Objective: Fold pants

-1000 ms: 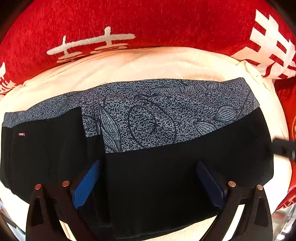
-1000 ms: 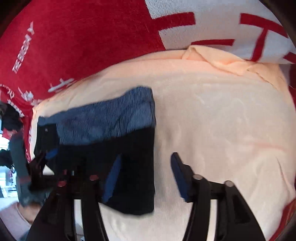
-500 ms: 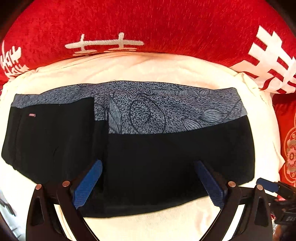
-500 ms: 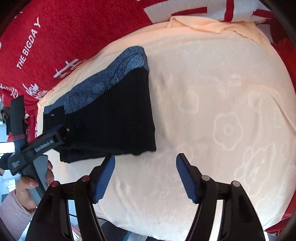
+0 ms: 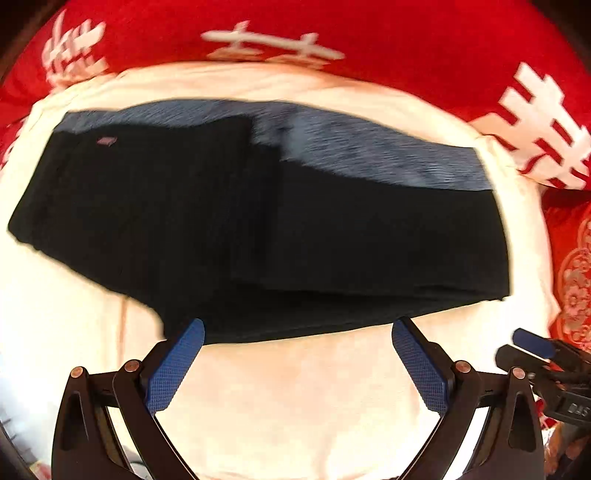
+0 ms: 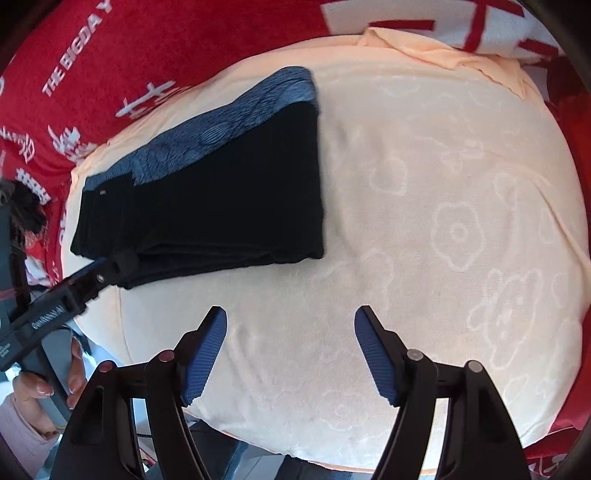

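Jaws of both the left gripper and right gripper stand apart, empty; the right's have just been widening. Folded pants lie on the towel. A stray pad could drag the top layer askew.

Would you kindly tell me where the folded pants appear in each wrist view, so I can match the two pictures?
Left wrist: pants span the middle, above the open jaws.
Right wrist: pants sit upper left, on the cream towel's left part.
Shared landmark: the patterned grey-blue waistband, along the pants' edge nearest the red blanket.
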Motion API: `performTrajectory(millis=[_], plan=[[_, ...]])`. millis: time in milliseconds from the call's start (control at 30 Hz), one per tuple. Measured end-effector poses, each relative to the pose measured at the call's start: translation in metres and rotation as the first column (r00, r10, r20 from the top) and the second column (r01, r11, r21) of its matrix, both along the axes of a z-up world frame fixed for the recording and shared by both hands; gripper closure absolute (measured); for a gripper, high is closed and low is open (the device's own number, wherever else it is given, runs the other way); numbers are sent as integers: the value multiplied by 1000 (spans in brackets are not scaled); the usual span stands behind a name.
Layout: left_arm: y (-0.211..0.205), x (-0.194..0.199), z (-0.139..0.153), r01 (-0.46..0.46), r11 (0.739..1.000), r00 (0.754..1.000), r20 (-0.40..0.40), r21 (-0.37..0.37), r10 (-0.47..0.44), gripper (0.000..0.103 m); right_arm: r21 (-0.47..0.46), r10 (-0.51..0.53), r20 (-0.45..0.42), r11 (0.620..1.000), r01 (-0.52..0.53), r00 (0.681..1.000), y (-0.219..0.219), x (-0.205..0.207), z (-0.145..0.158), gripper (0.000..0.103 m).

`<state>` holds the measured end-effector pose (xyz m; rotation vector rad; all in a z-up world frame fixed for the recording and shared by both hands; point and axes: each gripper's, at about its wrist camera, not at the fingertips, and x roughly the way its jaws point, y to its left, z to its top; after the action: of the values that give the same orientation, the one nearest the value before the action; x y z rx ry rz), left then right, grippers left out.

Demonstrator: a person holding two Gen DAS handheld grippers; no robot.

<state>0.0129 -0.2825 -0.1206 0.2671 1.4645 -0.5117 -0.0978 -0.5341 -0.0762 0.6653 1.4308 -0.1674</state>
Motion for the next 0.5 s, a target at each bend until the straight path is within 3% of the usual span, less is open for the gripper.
performTrajectory(millis=[267, 500], plan=[[91, 51, 5, -64, 998, 998, 0, -4, 64, 1, -62, 47, -6, 997, -47, 999, 76, 45, 8, 28], [192, 115, 15, -197, 979, 979, 34, -52, 199, 1, -98, 204, 26, 975, -201, 979, 184, 122, 16, 28]])
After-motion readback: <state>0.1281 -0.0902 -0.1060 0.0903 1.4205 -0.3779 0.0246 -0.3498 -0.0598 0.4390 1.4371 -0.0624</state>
